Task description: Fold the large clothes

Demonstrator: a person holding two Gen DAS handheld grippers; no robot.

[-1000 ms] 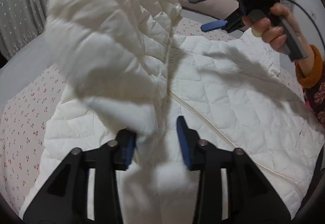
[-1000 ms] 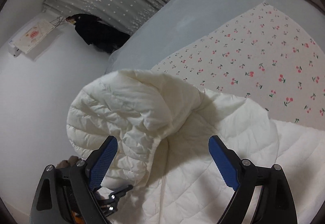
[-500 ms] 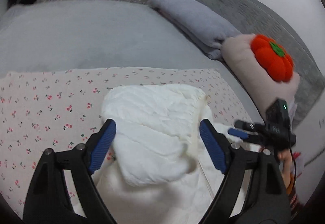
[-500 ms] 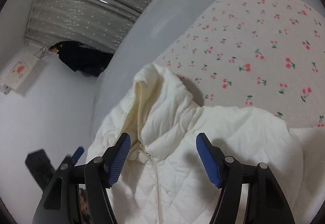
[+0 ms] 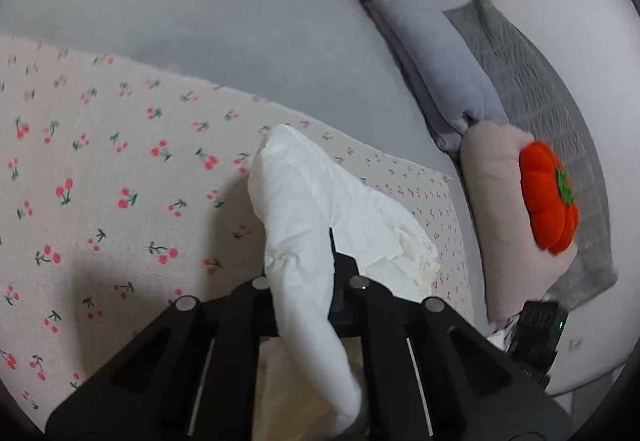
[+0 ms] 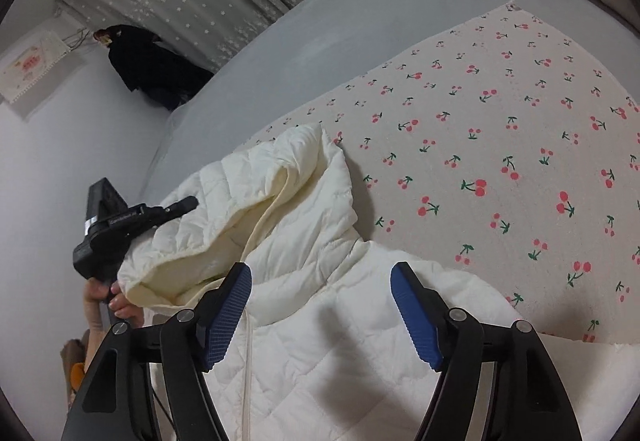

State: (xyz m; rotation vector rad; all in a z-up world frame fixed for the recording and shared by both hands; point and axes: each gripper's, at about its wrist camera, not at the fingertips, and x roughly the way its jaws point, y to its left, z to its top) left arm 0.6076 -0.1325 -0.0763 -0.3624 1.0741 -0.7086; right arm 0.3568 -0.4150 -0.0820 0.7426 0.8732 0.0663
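A: Where is your jacket [image 6: 304, 281]?
B: Lower centre of the right wrist view, its collar edge reaching onto the cherry-print sheet [image 6: 500, 129]; bare sheet lies open at right.
A: Your grippers?
B: Your left gripper [image 5: 310, 273] has just closed, pinching white jacket fabric. Your right gripper [image 6: 322, 315] stands spread over the jacket, holding nothing. No writing is legible.

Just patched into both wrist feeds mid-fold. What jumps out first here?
The white quilted jacket dominates, spread on the cherry-print sheet with its collar end raised. The left gripper is shut on a fold of that fabric, while the right gripper hangs open over the jacket's zipper side. Off to the bed's edge, a bright orange pumpkin cushion sits on a beige pillow.
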